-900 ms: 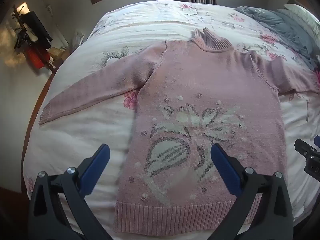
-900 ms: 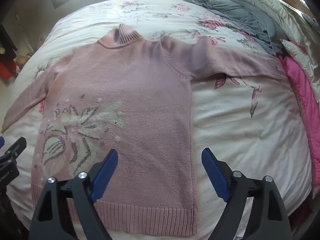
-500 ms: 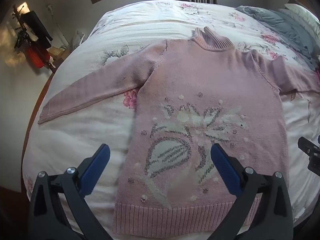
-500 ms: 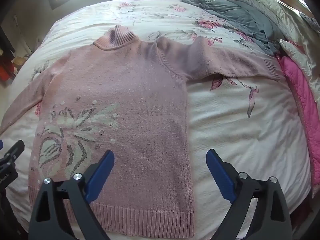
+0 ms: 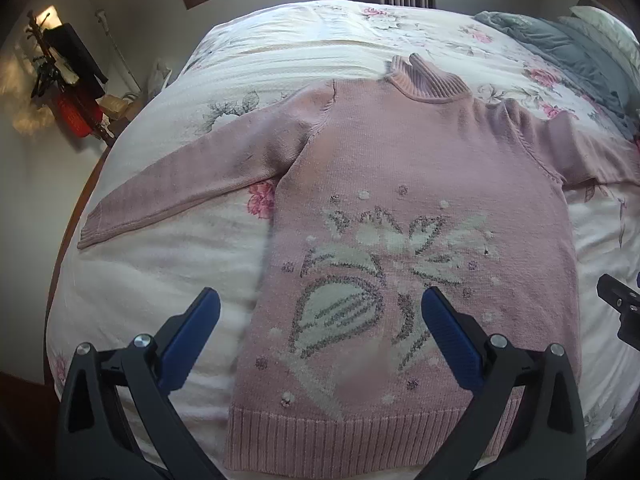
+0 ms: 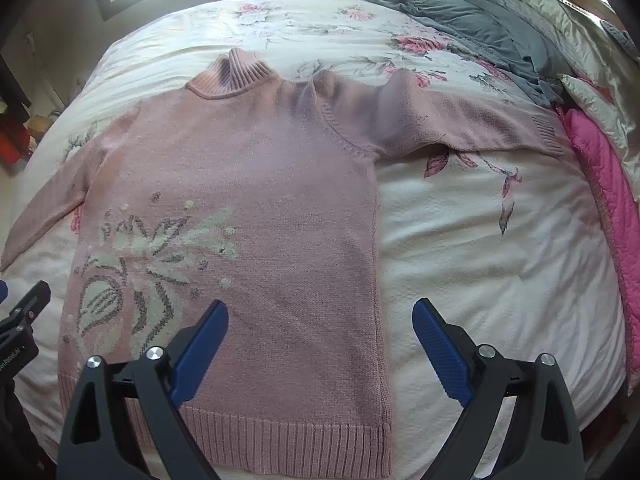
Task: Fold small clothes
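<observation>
Since the earlier frame only the right view drifts slightly. Pink sweater lies flat, unfolded, centre of bed, collar at 12 o'clock. Left gripper and right gripper hover spread, empty. Folding not begun.

The left view's edge cuts off the sweater's right cuff; dim clutter beside the bed is unreadable.
</observation>
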